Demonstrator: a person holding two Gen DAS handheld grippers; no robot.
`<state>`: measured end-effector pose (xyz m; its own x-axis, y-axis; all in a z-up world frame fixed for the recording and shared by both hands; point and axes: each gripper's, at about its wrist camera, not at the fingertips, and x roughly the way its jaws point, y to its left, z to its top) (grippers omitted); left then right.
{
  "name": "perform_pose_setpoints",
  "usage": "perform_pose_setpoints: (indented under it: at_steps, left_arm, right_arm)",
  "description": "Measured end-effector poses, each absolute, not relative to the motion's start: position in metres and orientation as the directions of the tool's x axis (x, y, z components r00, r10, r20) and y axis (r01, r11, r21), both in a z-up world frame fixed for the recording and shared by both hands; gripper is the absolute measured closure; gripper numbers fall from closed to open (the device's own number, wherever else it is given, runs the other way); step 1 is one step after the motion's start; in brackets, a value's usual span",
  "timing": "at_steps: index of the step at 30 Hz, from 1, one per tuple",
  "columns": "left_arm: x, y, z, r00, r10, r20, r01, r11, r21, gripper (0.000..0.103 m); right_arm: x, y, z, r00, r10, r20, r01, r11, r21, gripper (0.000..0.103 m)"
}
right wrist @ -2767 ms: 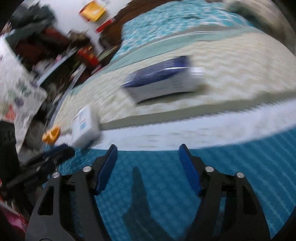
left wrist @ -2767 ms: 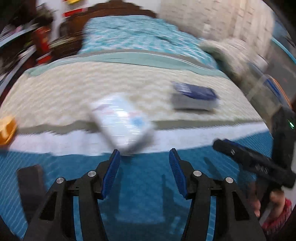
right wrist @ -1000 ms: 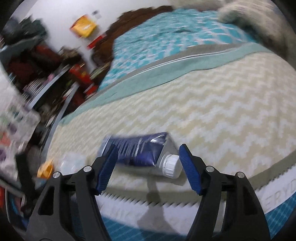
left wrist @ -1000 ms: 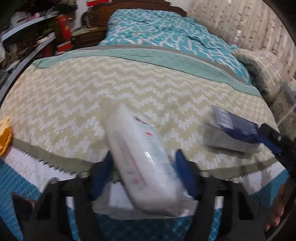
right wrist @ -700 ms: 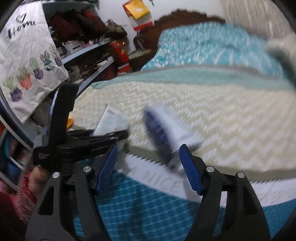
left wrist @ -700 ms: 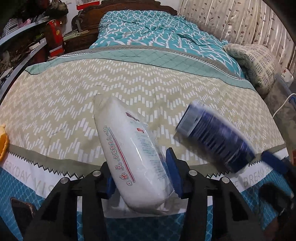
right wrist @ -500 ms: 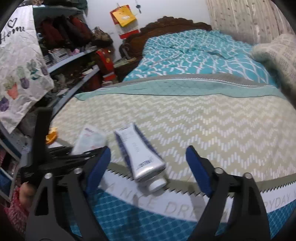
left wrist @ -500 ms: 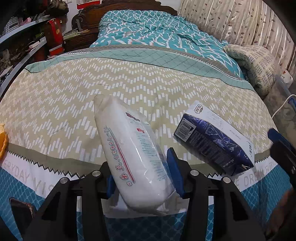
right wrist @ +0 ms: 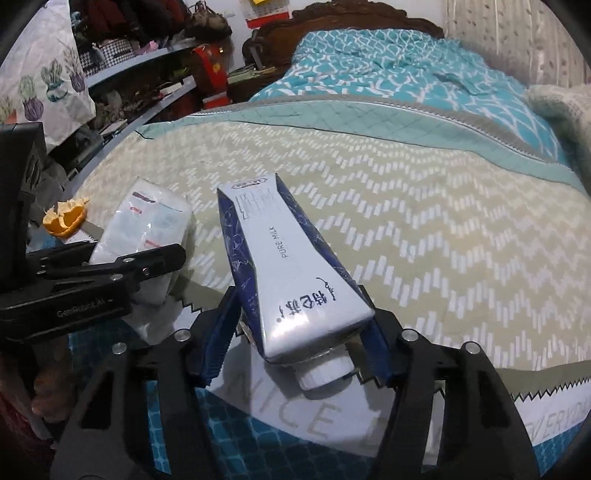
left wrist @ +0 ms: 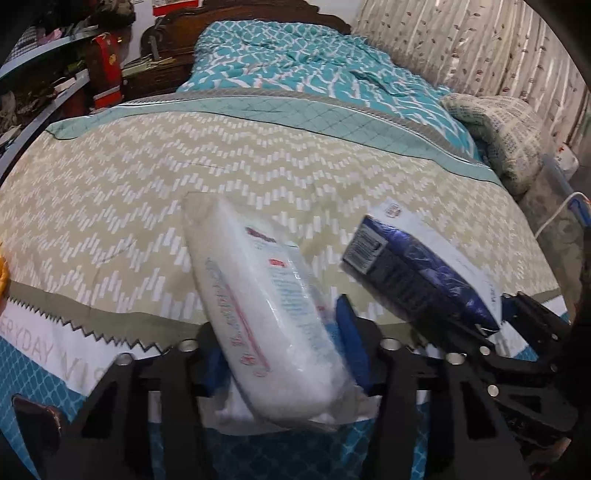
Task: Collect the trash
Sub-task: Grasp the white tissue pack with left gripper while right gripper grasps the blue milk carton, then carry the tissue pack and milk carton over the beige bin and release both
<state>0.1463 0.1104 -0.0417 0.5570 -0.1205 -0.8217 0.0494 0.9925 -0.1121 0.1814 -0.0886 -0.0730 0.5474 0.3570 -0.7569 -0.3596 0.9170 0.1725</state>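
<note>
My left gripper [left wrist: 284,343] is shut on a white plastic tissue pack [left wrist: 258,306] and holds it tilted above the foot of the bed. My right gripper [right wrist: 299,339] is shut on a blue and white milk carton [right wrist: 288,266], cap end toward the camera, lifted off the bed. The carton also shows in the left wrist view [left wrist: 421,269] at the right, with the right gripper [left wrist: 532,332] behind it. The tissue pack [right wrist: 144,229] and the left gripper [right wrist: 110,273] show at the left of the right wrist view. An orange peel [right wrist: 64,218] lies at the bed's left edge.
The bed has a beige zigzag cover [left wrist: 184,166], a teal quilt [left wrist: 314,70] and a wooden headboard [right wrist: 351,22] at the far end. A folded blanket [left wrist: 498,129] lies at the right. Cluttered shelves [right wrist: 129,74] stand on the left. A dark phone [left wrist: 37,421] lies near the bed's foot.
Both grippers have closed on their items and lifted them: the left took the tissue pack first, then the right gripper, open half a second ago, shut on the milk carton.
</note>
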Motion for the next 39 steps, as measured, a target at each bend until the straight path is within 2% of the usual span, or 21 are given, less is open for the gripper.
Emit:
perform_pose_setpoints:
  at_steps: [8, 16, 21, 28, 34, 39]
  left_arm:
    - [0.136, 0.096, -0.034, 0.564, -0.117, -0.817, 0.075, 0.993, -0.090, 0.068]
    - [0.113, 0.071, -0.017, 0.598, -0.130, -0.791, 0.142, 0.988, -0.055, 0.071]
    - [0.100, 0.053, -0.010, 0.587, -0.209, -0.782, 0.219, 0.971, -0.095, 0.072]
    - [0.086, 0.013, -0.018, 0.483, -0.369, -0.794, 0.363, 0.910, -0.201, 0.072]
    - [0.083, -0.028, -0.026, 0.414, -0.417, -0.809, 0.441, 0.870, -0.223, 0.072]
    - [0.084, -0.079, -0.026, 0.372, -0.426, -0.824, 0.522, 0.831, -0.194, 0.072]
  right_arm:
    - [0.158, -0.105, -0.064, 0.590, 0.352, -0.726, -0.308, 0.930, 0.200, 0.043]
    - [0.131, -0.129, -0.056, 0.635, 0.327, -0.700, -0.249, 0.944, 0.215, 0.044]
    - [0.110, -0.156, -0.053, 0.663, 0.303, -0.685, -0.194, 0.953, 0.233, 0.045]
    - [0.081, -0.201, -0.059, 0.681, 0.254, -0.687, -0.093, 0.960, 0.263, 0.045]
    - [0.063, -0.249, -0.061, 0.710, 0.199, -0.675, 0.010, 0.956, 0.292, 0.045]
    - [0.053, -0.295, -0.062, 0.738, 0.154, -0.657, 0.096, 0.939, 0.329, 0.045]
